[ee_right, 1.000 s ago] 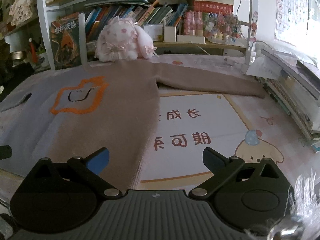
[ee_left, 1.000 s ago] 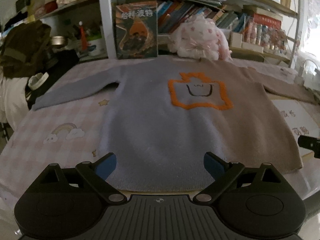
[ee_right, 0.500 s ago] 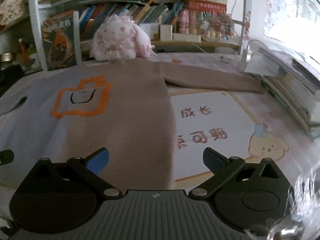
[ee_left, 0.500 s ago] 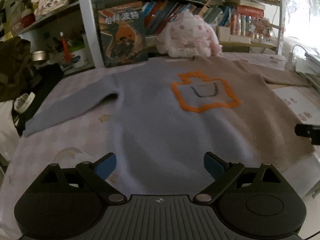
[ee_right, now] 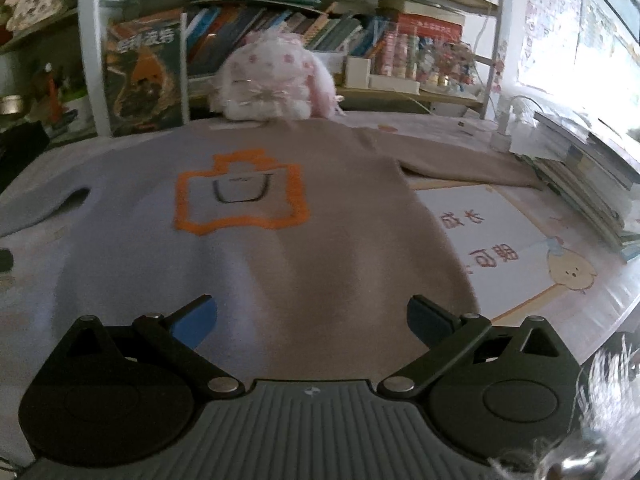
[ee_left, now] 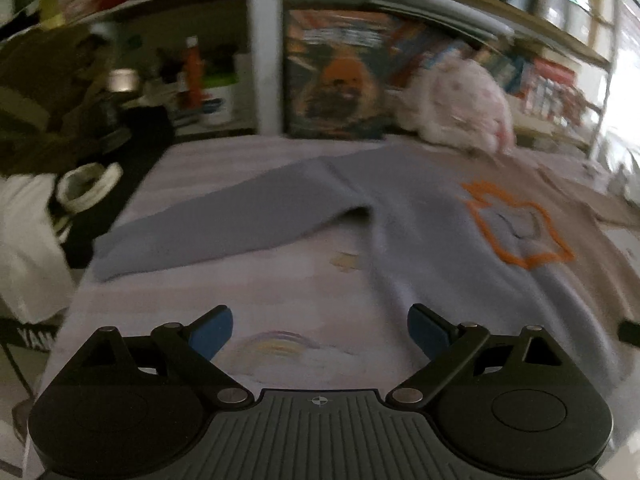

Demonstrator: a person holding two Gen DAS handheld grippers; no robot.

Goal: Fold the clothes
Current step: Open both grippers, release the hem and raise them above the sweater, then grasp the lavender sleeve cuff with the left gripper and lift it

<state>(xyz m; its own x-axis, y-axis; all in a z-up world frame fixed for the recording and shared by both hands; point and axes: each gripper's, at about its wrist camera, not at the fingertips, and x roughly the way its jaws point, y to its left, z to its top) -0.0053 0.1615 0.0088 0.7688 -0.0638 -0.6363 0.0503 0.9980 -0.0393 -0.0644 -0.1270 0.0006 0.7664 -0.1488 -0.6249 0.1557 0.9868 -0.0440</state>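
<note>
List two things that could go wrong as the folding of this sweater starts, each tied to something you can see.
1. The plush rabbit sits right at the collar of the sweater; a fold there might drag or topple it.
2. The blue sleeve ends near the table edge, so the open left gripper could nudge it off. The right gripper is open too.

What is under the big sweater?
The sweater lies flat on a table cover with a rainbow and a star showing beside it. Whatever pictures sit beneath the sweater itself are covered, so they cannot be seen.
</note>
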